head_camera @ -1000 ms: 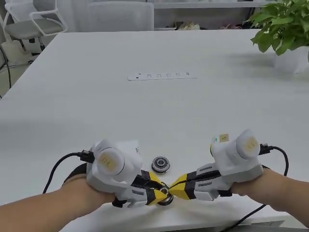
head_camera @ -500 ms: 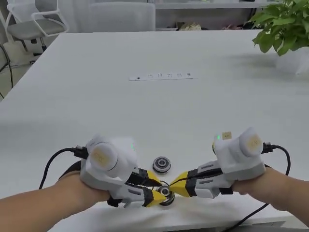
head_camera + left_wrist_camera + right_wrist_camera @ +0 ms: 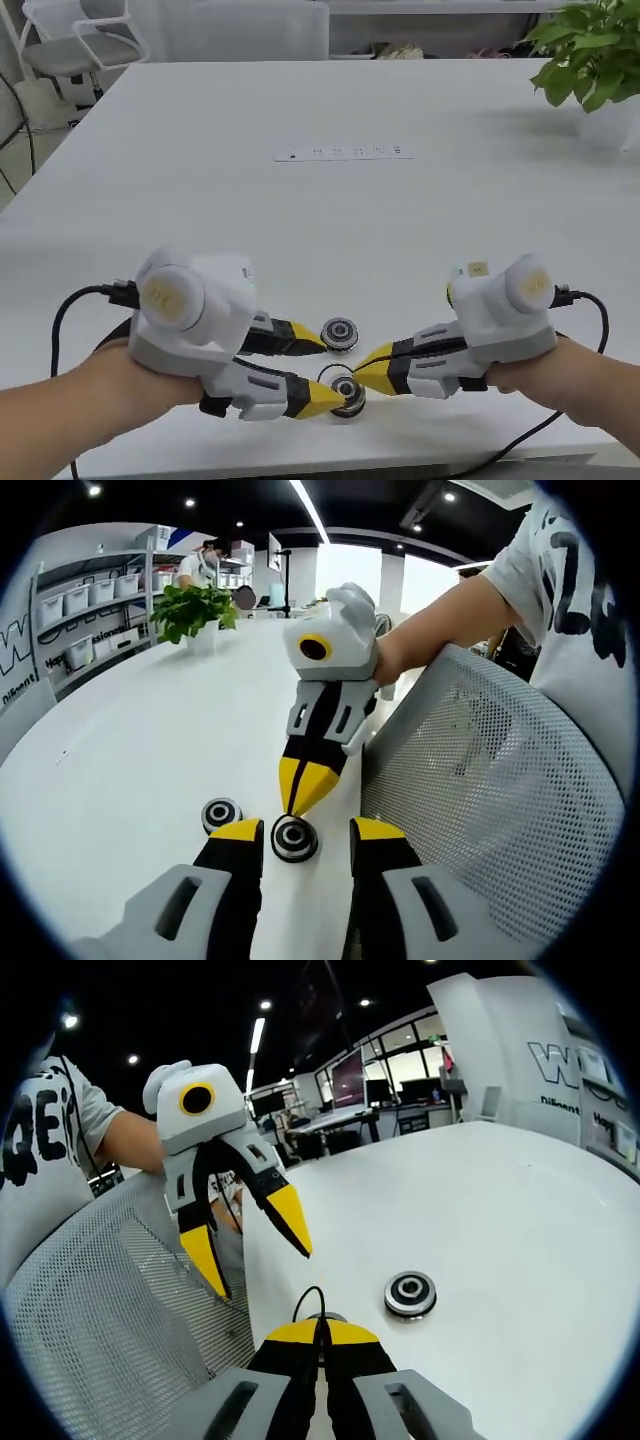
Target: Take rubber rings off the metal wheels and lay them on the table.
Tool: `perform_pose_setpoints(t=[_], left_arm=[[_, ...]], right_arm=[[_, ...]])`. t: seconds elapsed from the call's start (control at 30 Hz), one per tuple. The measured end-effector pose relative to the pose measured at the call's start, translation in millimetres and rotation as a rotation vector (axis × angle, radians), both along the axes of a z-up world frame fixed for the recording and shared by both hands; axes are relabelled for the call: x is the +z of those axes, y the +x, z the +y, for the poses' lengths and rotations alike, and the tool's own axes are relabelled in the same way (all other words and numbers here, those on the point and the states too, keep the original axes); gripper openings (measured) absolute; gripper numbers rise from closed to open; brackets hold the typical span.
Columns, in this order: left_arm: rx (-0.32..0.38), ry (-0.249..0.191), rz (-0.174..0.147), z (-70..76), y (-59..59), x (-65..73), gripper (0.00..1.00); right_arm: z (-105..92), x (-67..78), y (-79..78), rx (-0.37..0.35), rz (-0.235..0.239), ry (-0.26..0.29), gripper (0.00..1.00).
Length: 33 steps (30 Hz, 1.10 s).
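R gripper (image 3: 320, 1330): jaws pressed together, pinching a thin black rubber ring (image 3: 313, 1288) that loops up just past the tips. L gripper (image 3: 332, 372): jaws spread wide, holding nothing. It has one jaw on each side of the near wheel (image 3: 293, 838), neither clearly touching it.

The near wheel lies flat on the worktop (image 3: 330, 230) close to the front edge, axle pointing up. It sits directly ahead of the R gripper's tips and between the L jaws. The grippers face each other, tips almost meeting over the wheel. Can't tell if the ring is fully clear of the rim or partly seated.

The 2nd wheel (image 3: 410, 1293) lies just beside the near one, further in on the worktop and apart from both grippers. It has a dark outer band, prob. its ring.

Key relation: the ring is in the R gripper, with the wheel just below and ahead of it. The L gripper is nearest the wheel but open. Judgement: pulling the ring away prob. needs the wheel pinned, so closing the L jaws across it looks like the next need. Otherwise the wheel may drag along w/ the ring. The ring then goes on bare worktop.
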<state>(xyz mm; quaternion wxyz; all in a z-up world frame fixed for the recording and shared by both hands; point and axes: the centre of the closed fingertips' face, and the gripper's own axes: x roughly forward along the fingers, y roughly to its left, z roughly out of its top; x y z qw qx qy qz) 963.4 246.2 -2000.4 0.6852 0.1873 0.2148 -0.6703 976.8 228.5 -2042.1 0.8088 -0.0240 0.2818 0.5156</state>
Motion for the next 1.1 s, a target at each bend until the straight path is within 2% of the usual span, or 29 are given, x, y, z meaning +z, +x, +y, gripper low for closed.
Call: perform_pose_setpoints(t=[0.3, 0.53, 0.67, 0.8, 0.9, 0.97, 1.1], left_arm=[[0.045, -0.003, -0.023, 18.8, 1.8, 14.9, 0.45], [0.088, -0.038, -0.023, 30.0, 2.1, 29.6, 0.52], [0.133, -0.062, -0.017, 37.6, 5.7, 38.0, 0.58], [0.175, -0.087, -0.027, 45.7, 10.2, 47.5, 0.61], [0.2, -0.093, -0.027, 50.3, 13.2, 50.7, 0.65], [0.217, -0.106, -0.015, 53.8, 15.1, 53.1, 0.67], [0.244, -0.1, -0.036, 62.3, 19.1, 53.7, 0.68]], right_arm=[[4.0, 6.1, -0.9, 0.019, -0.007, 0.004, 0.0], [6.8, 10.5, 0.3, 0.032, -0.015, 0.004, 0.0], [7.6, 12.5, 1.5, 0.034, -0.017, 0.005, 0.0], [8.0, 14.7, 4.1, 0.029, -0.019, 0.012, 0.0], [7.6, 15.7, 6.7, 0.027, -0.02, 0.012, 0.0], [7.9, 17.1, 8.5, 0.026, -0.02, 0.017, 0.0], [9.6, 17.8, 10.7, 0.024, -0.017, 0.02, 0.0]])
